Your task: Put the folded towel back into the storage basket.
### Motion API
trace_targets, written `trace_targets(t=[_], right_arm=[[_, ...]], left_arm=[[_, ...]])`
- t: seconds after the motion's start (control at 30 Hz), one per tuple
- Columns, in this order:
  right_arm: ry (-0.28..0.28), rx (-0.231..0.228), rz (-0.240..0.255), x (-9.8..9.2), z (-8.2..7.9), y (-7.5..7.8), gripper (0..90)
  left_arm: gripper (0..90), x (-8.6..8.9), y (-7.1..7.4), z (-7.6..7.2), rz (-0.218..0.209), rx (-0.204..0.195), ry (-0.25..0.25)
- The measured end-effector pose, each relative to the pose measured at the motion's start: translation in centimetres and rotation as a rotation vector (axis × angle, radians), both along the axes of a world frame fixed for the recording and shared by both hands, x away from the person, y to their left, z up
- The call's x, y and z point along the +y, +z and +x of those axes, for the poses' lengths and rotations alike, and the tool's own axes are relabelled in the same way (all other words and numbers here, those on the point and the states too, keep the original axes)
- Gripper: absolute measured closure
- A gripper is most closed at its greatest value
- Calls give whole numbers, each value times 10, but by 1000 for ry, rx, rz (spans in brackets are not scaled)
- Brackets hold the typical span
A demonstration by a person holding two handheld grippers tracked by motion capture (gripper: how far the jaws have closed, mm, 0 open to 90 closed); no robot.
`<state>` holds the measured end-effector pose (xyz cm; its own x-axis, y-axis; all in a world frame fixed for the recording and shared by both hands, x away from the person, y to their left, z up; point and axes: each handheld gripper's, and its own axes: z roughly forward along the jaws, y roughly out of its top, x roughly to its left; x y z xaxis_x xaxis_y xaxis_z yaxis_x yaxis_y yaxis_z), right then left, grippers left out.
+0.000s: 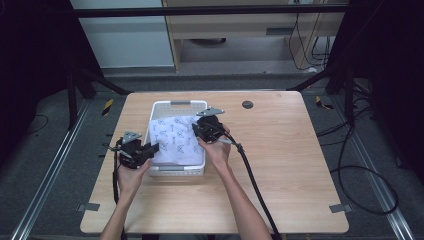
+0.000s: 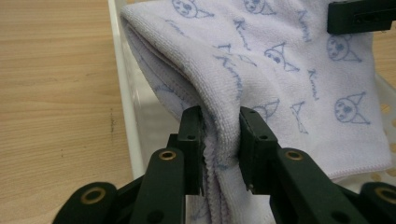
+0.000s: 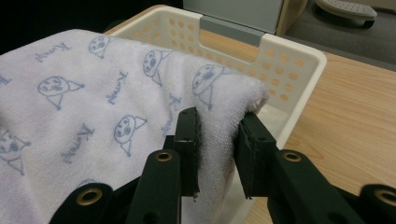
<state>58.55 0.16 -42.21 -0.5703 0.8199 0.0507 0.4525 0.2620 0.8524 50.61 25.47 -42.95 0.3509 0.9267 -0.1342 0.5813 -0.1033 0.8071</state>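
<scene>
Both tools, left (image 2: 219,144) and right (image 3: 219,149), pinch the towel (image 1: 175,140), hiding the basket's (image 1: 180,170) inside.

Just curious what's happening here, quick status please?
Left gripper and right gripper both clamped on folded towel. Towel over white basket. Nothing in the way.

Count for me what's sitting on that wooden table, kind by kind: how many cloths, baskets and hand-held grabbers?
Towel, white with blue cartoon print, folded: 1
Basket, white plastic with holes: 1
Grippers, black, each pinching the towel: 2 (left gripper, right gripper)
Dark round disc set in the tabletop: 1
Total: 5
</scene>
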Motion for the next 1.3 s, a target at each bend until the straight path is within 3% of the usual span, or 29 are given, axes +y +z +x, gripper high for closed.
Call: trace_targets(t=[0.17, 0.33, 0.4, 0.53, 0.77, 0.87, 1.07, 1.3], right_arm=[[-2, 9, -35, 2, 1, -5, 700], [11, 39, -54, 3, 5, -9, 651], [7, 6, -82, 3, 5, -9, 603], [6, -14, -83, 0, 3, -3, 576], [20, -54, -49, -16, -6, 12, 474], [37, -43, -20, -25, -10, 17, 418], [56, -50, -4, -42, -20, 24, 330], [69, -76, 14, -76, -43, 33, 250]], left_arm=[[676, 0, -3, 2, 22, 5, 28], [661, 1, -1, 0, 7, -4, 35], [658, 1, 1, -1, 8, -11, 37], [648, 1, 4, -4, 10, -31, 39], [588, 3, 14, -12, -13, -78, 18], [549, 3, 16, -15, -17, -87, 12], [453, 1, 21, -22, -8, -120, -3], [356, -1, 20, -31, 12, -150, -17]])
